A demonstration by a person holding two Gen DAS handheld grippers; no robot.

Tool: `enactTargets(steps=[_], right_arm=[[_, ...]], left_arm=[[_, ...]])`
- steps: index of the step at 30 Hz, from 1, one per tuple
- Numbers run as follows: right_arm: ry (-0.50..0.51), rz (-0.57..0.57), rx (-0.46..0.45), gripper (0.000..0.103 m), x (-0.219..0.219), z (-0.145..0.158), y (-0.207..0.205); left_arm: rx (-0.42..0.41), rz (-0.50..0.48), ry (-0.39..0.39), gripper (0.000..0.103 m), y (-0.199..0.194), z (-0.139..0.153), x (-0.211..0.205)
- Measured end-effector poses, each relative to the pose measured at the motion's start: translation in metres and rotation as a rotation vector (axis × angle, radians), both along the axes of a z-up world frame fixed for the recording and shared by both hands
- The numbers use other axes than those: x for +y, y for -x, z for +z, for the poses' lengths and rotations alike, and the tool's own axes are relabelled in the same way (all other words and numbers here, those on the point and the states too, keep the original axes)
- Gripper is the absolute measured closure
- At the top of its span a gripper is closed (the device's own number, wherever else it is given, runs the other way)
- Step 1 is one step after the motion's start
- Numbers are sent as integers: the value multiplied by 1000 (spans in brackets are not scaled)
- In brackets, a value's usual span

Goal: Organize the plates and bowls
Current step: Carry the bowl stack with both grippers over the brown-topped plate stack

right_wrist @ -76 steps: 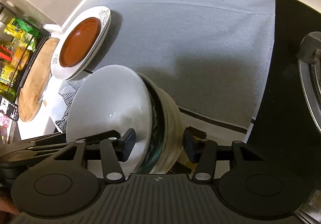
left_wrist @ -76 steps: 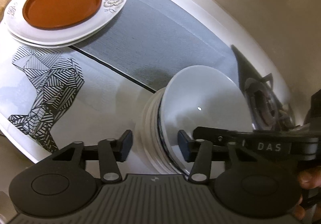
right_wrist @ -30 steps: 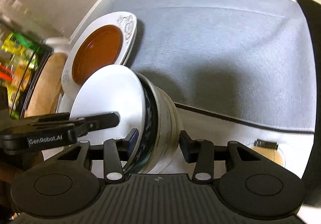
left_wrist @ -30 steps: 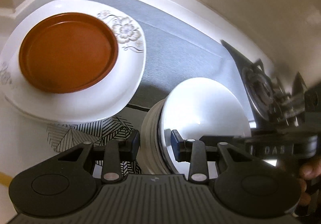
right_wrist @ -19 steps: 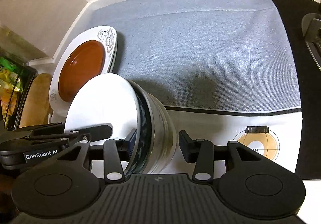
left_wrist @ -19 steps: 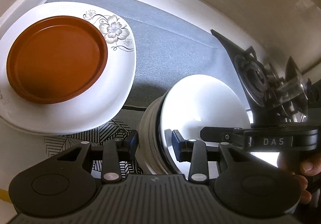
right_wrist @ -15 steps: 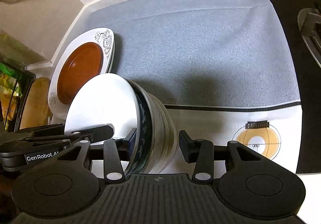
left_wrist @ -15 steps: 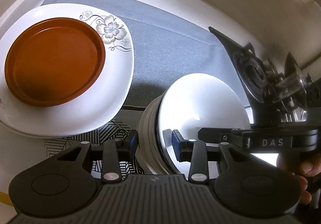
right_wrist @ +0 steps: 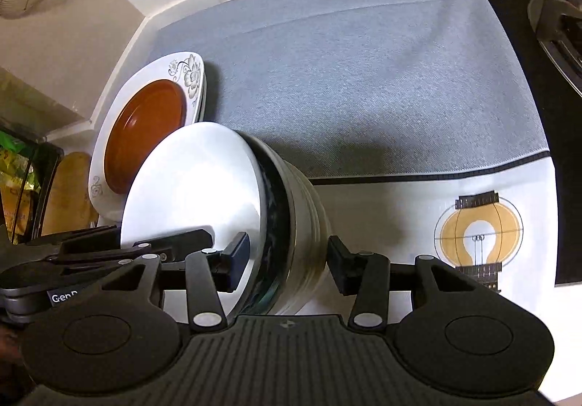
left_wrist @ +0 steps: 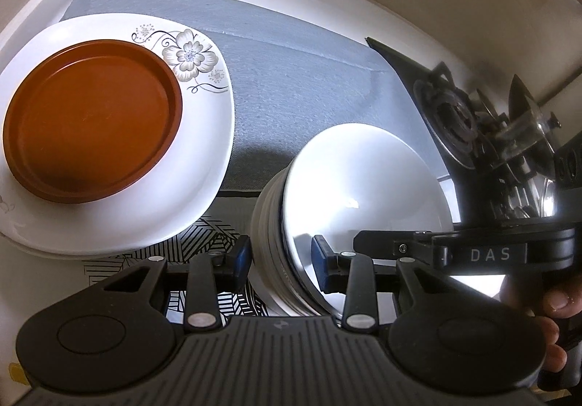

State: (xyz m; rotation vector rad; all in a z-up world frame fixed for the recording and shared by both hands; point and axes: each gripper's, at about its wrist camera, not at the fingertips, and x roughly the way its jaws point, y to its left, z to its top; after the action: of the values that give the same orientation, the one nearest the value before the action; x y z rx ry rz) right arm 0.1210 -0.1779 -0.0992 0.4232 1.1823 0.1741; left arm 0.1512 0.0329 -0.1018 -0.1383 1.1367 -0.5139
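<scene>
The stack of nested white bowls [left_wrist: 363, 188], held between both grippers, now sits closer to the square white floral plate [left_wrist: 203, 137] than it did two and a half seconds ago, when it was well apart from it over the patterned mat. The round brown plastic plate [left_wrist: 91, 122] lies on that floral plate as before.

The left gripper [left_wrist: 282, 260] straddles the near rim of the stack. Its fingers [left_wrist: 242, 255] stand partly open, one outside the outer bowl's wall and the other inside the top bowl; whether the pads actually press the rim I cannot tell. The right gripper [right_wrist: 287, 260] straddles the opposite rim, one finger inside the top bowl and the other just clear of the outer wall, with a visible gap. Its jaws have just been opening, with the bowls' rim between them.

The stack is tilted on its side, its lower edge at the border where the grey fabric mat [right_wrist: 363, 79] meets the white printed mat [right_wrist: 509, 195] on the counter. A black gas stove [left_wrist: 454, 115] stands to the right, beyond the grey mat. A person's hand [left_wrist: 545, 315] grips the right gripper's handle.
</scene>
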Motion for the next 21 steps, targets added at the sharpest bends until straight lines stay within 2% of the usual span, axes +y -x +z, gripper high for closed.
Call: enactTargets(steps=[2, 4, 7, 12, 14, 21], right_arm=[[7, -9, 3, 54, 1, 0, 2], [14, -35, 19, 45, 1, -1, 2], [8, -63, 30, 40, 0, -4, 3], [-28, -89, 37, 42, -1, -7, 4], [-55, -95, 32, 46, -1, -8, 4], [-63, -112, 12, 47, -2, -9, 9]], left_arm=[[-2, -9, -3, 63, 0, 0, 0], [-2, -20, -3, 63, 0, 0, 0], [-3, -29, -6, 63, -1, 0, -1], [-5, -23, 4, 63, 0, -1, 1], [-6, -19, 8, 63, 1, -1, 2], [-17, -15, 6, 63, 3, 0, 3]])
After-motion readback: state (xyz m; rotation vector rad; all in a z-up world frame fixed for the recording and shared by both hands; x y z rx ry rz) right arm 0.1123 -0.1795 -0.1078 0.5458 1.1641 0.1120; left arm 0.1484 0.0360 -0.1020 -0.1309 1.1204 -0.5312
